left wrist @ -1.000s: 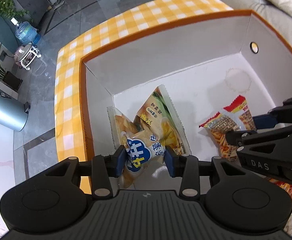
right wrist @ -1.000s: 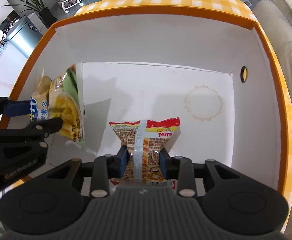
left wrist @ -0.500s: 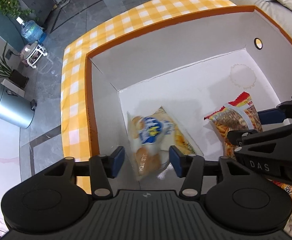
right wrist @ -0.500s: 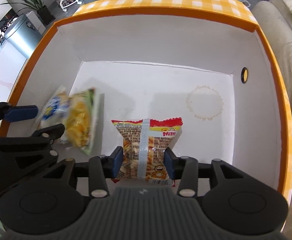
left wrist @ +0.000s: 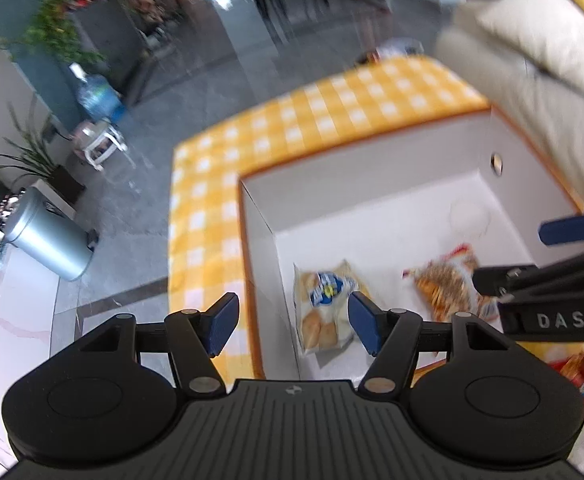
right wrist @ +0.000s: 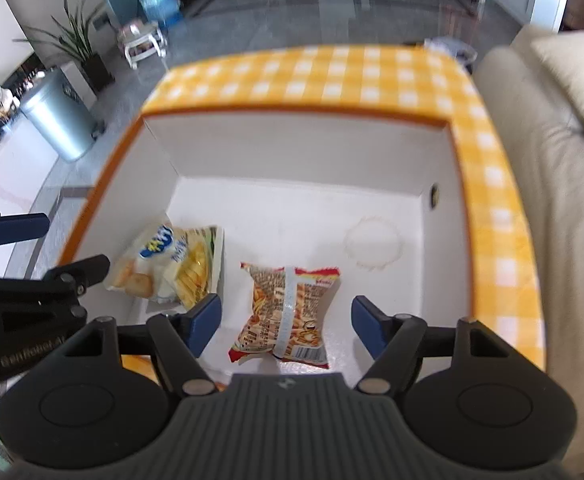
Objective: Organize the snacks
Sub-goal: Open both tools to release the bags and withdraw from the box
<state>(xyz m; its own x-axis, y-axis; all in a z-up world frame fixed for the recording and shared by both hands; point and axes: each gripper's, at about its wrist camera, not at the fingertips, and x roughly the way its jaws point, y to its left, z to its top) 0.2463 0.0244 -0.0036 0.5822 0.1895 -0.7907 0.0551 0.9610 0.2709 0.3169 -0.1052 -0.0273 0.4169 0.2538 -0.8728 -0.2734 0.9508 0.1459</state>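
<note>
Two snack packets lie on the floor of the white box [right wrist: 299, 148] with the orange rim: a biscuit packet [right wrist: 160, 264] against its left wall and a red fries packet [right wrist: 288, 312] mid-floor. Left hand-held gripper [left wrist: 292, 320] and right hand-held gripper [right wrist: 286, 324] both gape, holding nothing.

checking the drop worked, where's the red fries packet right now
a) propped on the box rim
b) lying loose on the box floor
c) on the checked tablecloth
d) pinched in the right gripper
b: the red fries packet lies flat on the floor of the box, and the right gripper stands open above it, touching nothing.
</note>
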